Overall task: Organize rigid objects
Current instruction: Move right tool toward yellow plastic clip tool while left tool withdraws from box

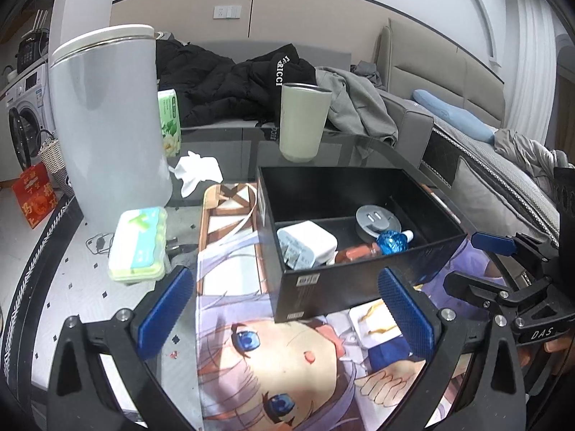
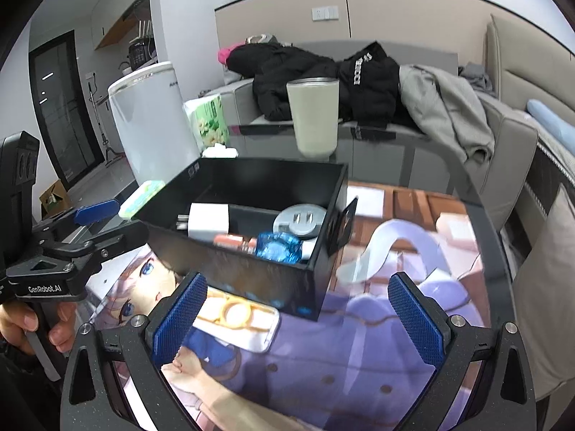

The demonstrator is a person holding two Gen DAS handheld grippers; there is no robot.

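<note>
A black divided box point(image 1: 323, 287) point(image 2: 251, 280) stands on an anime-print mat. Its near compartment holds a white charger point(image 1: 305, 246) point(image 2: 208, 221), a grey round plug adapter point(image 1: 375, 221) point(image 2: 300, 221), a blue faceted bottle point(image 1: 393, 242) point(image 2: 278, 246) and an orange tube point(image 1: 355, 253) point(image 2: 233, 241). My left gripper point(image 1: 287, 309) is open and empty, just in front of the box. My right gripper point(image 2: 298, 316) is open and empty, in front of the box's right corner. Each gripper shows in the other's view, the right one point(image 1: 496, 248) and the left one point(image 2: 93, 212).
A beige tumbler point(image 1: 303, 122) point(image 2: 316, 116) stands behind the box. A tall white bin point(image 1: 107, 118) point(image 2: 151, 115), a green tissue pack point(image 1: 170, 118) point(image 2: 210, 122), a green-white wipes box point(image 1: 138, 244) and crumpled tissue point(image 1: 196, 172) are at the left. A sofa with jackets point(image 1: 251, 82) lies behind.
</note>
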